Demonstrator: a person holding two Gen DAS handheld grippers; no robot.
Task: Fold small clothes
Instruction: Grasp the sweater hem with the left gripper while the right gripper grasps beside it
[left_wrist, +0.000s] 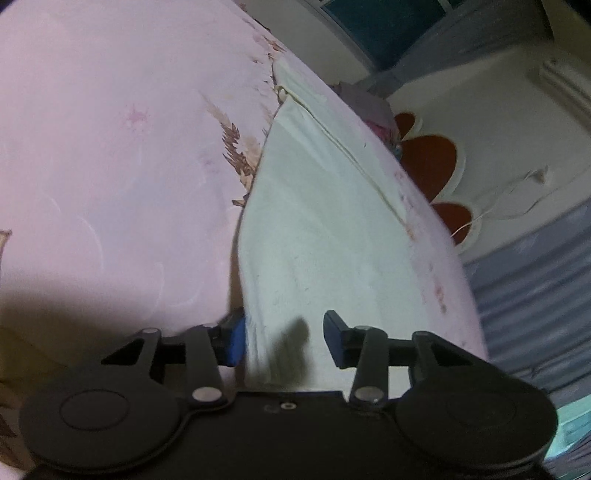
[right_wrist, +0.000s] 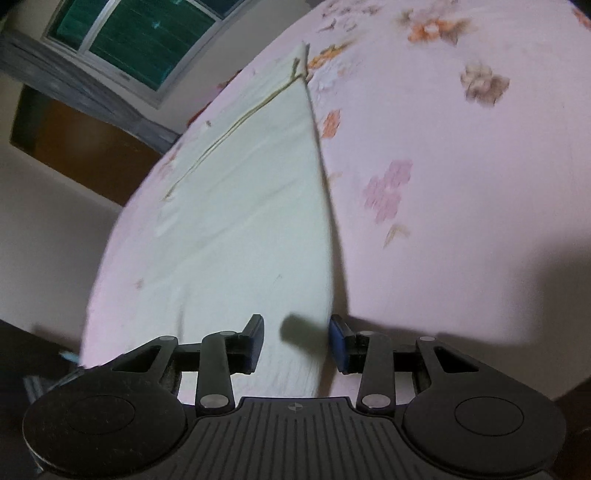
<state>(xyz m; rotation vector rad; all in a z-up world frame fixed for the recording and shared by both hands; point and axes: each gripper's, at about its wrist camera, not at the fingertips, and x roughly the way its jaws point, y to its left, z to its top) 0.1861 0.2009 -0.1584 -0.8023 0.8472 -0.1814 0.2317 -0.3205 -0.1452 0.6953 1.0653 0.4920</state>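
A pale greenish-white garment (left_wrist: 325, 221) lies spread flat on a pink floral bed sheet (left_wrist: 110, 147), with a seam line running along its far side. My left gripper (left_wrist: 284, 343) hovers at the garment's near left edge. Its jaws stand apart, the cloth lies in the gap, and neither pad presses on it. In the right wrist view the same garment (right_wrist: 251, 221) narrows toward a far corner on the sheet (right_wrist: 461, 221). My right gripper (right_wrist: 297, 341) is at the near right edge, also open over the cloth. That right edge looks slightly raised and casts a shadow.
The bed's rounded edge drops off beside the garment in both views. Past it are a red-and-white scalloped panel (left_wrist: 428, 158), a small heap of purple cloth (left_wrist: 369, 103), a window (right_wrist: 140, 33) and a brown panel (right_wrist: 85, 147).
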